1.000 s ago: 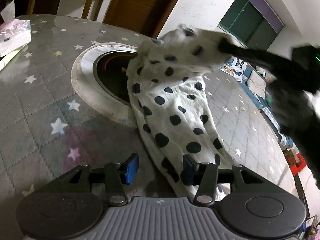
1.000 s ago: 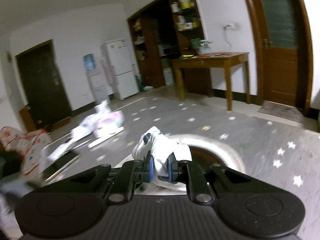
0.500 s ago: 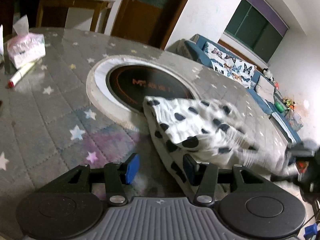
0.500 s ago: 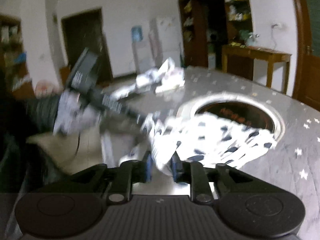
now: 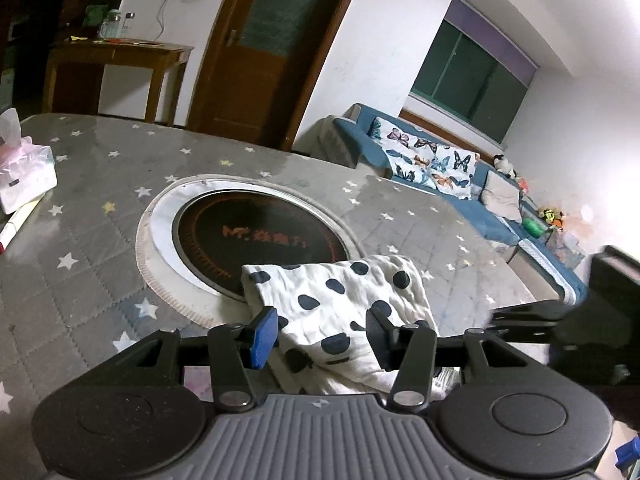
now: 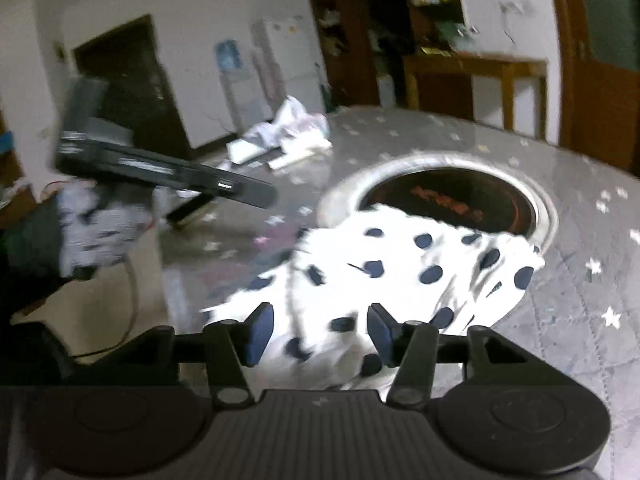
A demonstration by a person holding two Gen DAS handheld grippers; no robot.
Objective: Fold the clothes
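A white cloth with dark polka dots [image 5: 344,300] lies folded on the grey star-patterned table [image 5: 80,248], its far edge over the rim of the round cooktop. My left gripper [image 5: 322,336] hovers open just above the cloth's near end, gripping nothing. In the right wrist view the same cloth [image 6: 400,268] is spread below my right gripper [image 6: 318,334]. Its jaws are opening, and the cloth lies under and between the pads, which stand apart from it. A gloved hand [image 6: 92,232] holds the left gripper at that view's left.
A round black cooktop [image 5: 256,236] is set into the table's middle. A tissue pack [image 5: 24,176] and a marker [image 5: 12,228] lie at the far left. Crumpled bags [image 6: 288,136] sit at the table's far side. A blue sofa [image 5: 440,168] stands beyond the table.
The right gripper swung the cloth's lifted end over onto the rest, folding it, then let go as its jaws parted. The left gripper rose slightly and stayed open.
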